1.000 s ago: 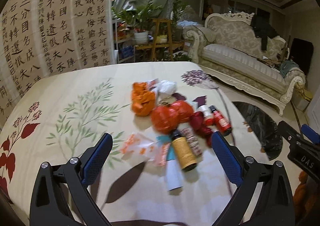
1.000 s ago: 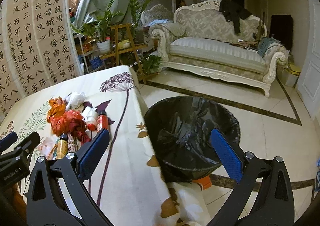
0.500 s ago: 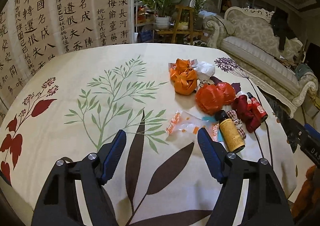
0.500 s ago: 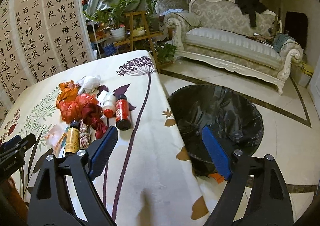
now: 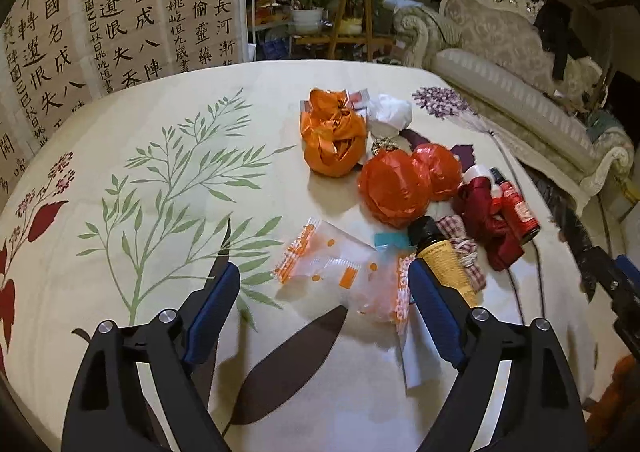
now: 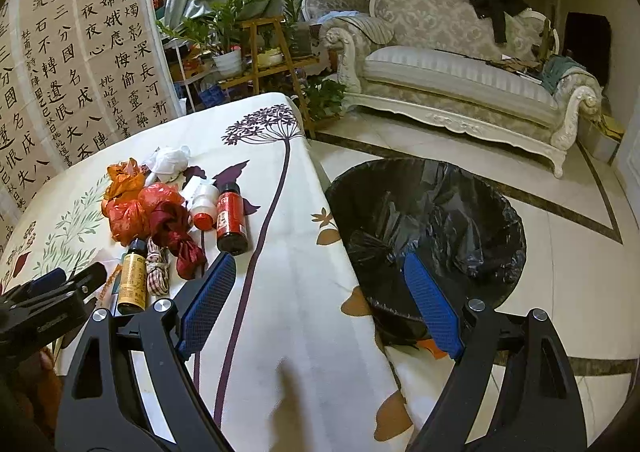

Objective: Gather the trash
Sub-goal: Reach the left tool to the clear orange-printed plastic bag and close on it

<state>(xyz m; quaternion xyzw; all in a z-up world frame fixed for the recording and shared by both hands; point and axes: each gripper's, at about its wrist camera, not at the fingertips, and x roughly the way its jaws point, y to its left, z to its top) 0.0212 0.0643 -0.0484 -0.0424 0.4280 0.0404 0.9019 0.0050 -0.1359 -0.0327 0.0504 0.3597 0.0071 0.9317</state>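
Trash lies in a heap on the flowered tablecloth (image 5: 160, 211): an orange crumpled bag (image 5: 334, 139), white crumpled paper (image 5: 390, 113), red bags (image 5: 394, 187), a dark red cloth (image 5: 486, 215), a red bottle (image 5: 520, 211) and a brown bottle with a yellow label (image 5: 444, 256). A clear wrapper with orange print (image 5: 340, 272) lies flat between the tips of my left gripper (image 5: 323, 276), whose jaws are opening; the pads do not touch it. My right gripper (image 6: 319, 266) is open and empty over the table's edge, beside a bin lined with a black bag (image 6: 432, 219).
The bin stands on the tiled floor right of the table. A pale sofa (image 6: 460, 63), potted plants on a wooden stand (image 6: 260, 51) and a calligraphy screen (image 6: 80, 71) are behind. A white paper strip (image 5: 414, 362) lies near the left gripper's right finger.
The left gripper has sunk towards the table and come close to the clear wrapper; its jaws narrowed, then widened. The right gripper's jaws narrowed a little. The trash has not moved.
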